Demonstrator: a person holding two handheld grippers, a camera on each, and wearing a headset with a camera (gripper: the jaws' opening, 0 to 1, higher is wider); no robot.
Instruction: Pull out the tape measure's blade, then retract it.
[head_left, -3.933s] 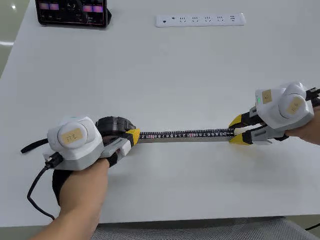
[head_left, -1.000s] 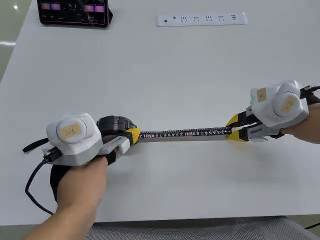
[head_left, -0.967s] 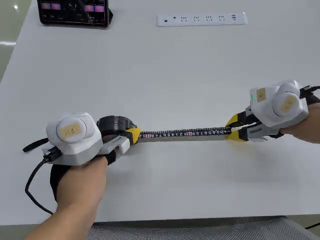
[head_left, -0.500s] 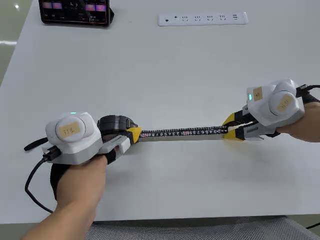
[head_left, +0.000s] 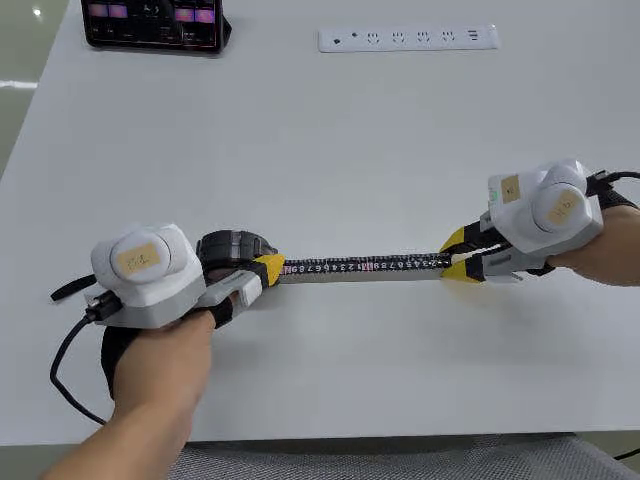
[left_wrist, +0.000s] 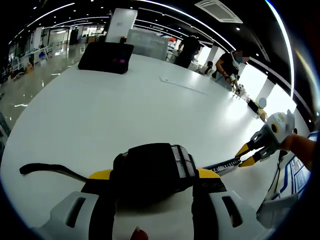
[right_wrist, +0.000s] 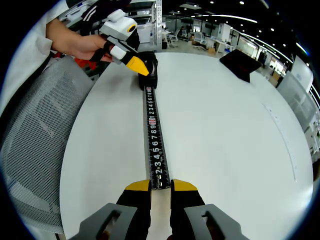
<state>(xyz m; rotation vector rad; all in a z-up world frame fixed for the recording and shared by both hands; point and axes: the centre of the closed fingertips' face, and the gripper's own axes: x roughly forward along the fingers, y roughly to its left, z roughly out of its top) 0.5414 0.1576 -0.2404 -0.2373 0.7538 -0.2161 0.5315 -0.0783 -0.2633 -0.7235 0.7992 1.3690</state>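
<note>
White workbench, matte, with a power strip and a dark display unit at the far edge, both well apart from the work.

Finding 1: The left gripper has its jaws closed around the black tape measure case, which sits between them against the bench top.

Finding 2: The right gripper has its jaws pinched on the free end of the blade, one yellow tip on either side of it.

Finding 3: The blade is drawn out and spans straight from the left jaws' tips to the right jaws' tips. Its long axis lies on the line joining the two grippers. Whether it rests on the bench or hangs just above it cannot be told.

Assessment: the pull-out looks done. Retraction would call for the right jaws to travel along that axis toward the case, with the left jaws holding the case square.

View comparison: the right gripper view shows the blade's numbered face running dead ahead from its jaws to the case, and a mesh chair off to one side. The left gripper view shows the case's ribbed back between its jaws and a wrist strap trailing off to one side.
</note>
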